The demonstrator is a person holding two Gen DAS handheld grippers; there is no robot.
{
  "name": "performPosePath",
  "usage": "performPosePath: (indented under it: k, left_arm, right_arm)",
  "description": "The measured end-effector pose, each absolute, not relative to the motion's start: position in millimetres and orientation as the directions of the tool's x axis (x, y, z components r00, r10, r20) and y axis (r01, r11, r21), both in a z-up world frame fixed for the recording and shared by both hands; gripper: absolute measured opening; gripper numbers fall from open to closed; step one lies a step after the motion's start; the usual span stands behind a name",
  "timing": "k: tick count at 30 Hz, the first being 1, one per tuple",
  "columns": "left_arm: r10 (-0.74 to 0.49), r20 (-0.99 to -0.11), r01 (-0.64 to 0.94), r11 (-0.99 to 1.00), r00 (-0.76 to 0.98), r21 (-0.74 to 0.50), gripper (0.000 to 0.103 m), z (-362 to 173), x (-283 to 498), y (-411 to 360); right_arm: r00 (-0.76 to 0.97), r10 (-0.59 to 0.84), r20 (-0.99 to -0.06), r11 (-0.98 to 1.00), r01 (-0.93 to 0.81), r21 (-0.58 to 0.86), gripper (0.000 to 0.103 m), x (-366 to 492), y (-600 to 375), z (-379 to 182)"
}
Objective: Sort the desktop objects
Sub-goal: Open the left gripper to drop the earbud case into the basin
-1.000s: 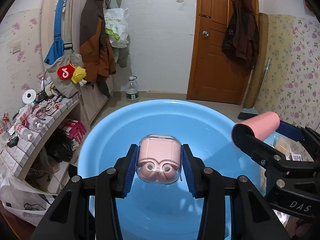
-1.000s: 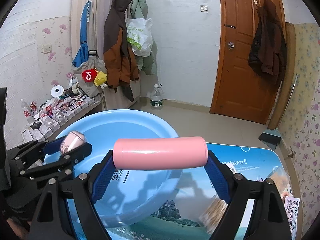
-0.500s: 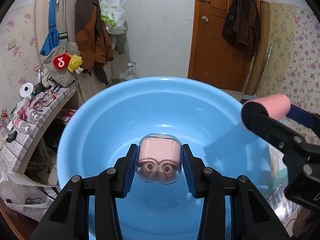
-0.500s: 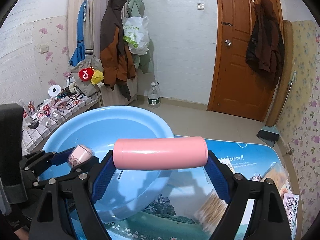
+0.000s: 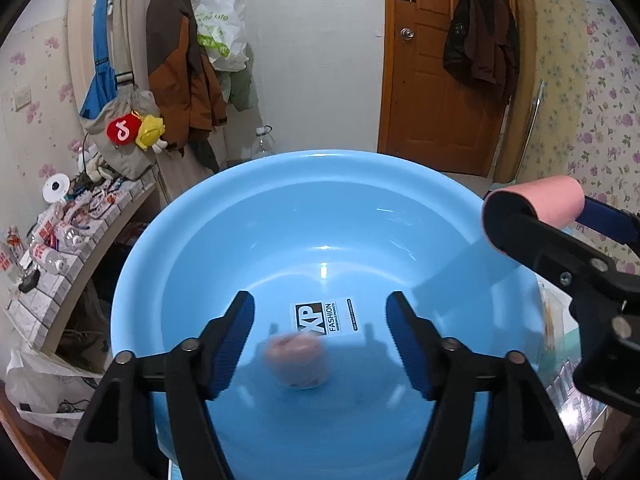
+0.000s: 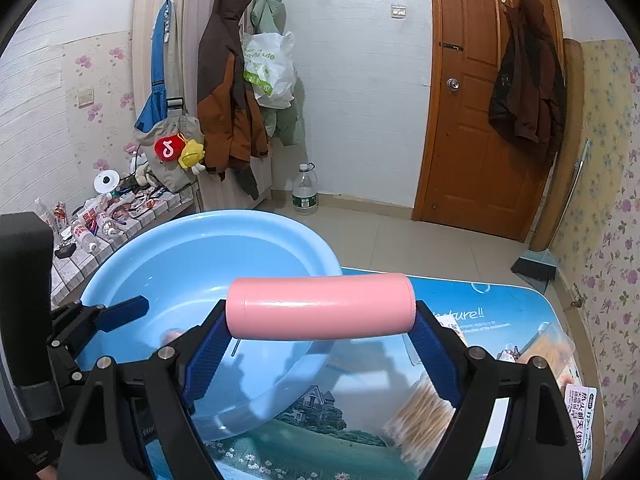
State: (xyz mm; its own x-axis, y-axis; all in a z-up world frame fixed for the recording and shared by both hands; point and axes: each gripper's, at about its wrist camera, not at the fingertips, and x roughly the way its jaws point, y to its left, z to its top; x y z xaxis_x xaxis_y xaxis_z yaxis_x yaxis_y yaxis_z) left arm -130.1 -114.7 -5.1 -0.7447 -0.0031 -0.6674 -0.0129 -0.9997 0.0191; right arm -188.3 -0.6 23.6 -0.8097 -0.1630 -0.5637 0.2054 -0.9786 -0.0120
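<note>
- evidently, left wrist view: the left gripper (image 5: 320, 336) is spreading its jaws, and its blue pads no longer touch anything. half a second ago they clamped the small pink case (image 5: 297, 362); that case now shows as a blurred pink shape below and between the fingers, falling or just landing inside the blue basin (image 5: 192, 216). whether it has come to rest cannot be told from the blur.
- same view: the basin's label (image 5: 326, 317), previously covered by the case, is now exposed on the basin floor, just beside the blur.
- same view, right edge: the right gripper (image 5: 536, 208) clamps the pink cylinder (image 5: 552, 199) endwise above the basin's right rim, much as before.
- right wrist view: the right gripper (image 6: 320, 328) is closed on the cylinder, held crosswise between both pads over the tabletop (image 6: 500, 304), near the basin's edge. a faint pink smudge in the basin appears to be the released case.
- judgement: one item appears delivered; the cylinder is not yet released and looks to be next.
</note>
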Motion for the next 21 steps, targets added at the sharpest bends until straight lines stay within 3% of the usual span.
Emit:
performPosePath:
  k: [10,13,21]
  left_arm:
    - [-0.017,-0.639,-0.015,-0.999,-0.769,0.044,0.078,6.1,-112.9,-116.0]
    - [-0.032,-0.612,-0.019,-0.997,-0.79,0.077,0.089,13.8,-101.7,-111.2]
    - [-0.046,-0.545,-0.009,-0.995,-0.837,0.096,0.101,36.3,-70.4,-112.8]
  right_arm:
    - [-0.817,-0.154,-0.556,-0.98,0.199,-0.021,0.088,-182.9,4.4,25.8]
    - [-0.822,-0.151,-0.549,-0.98,0.198,-0.027,0.088,-178.0,6.3,29.7]
    - [-0.832,-0.152,-0.534,-0.98,0.197,-0.029,0.088,-165.5,7.6,42.1]
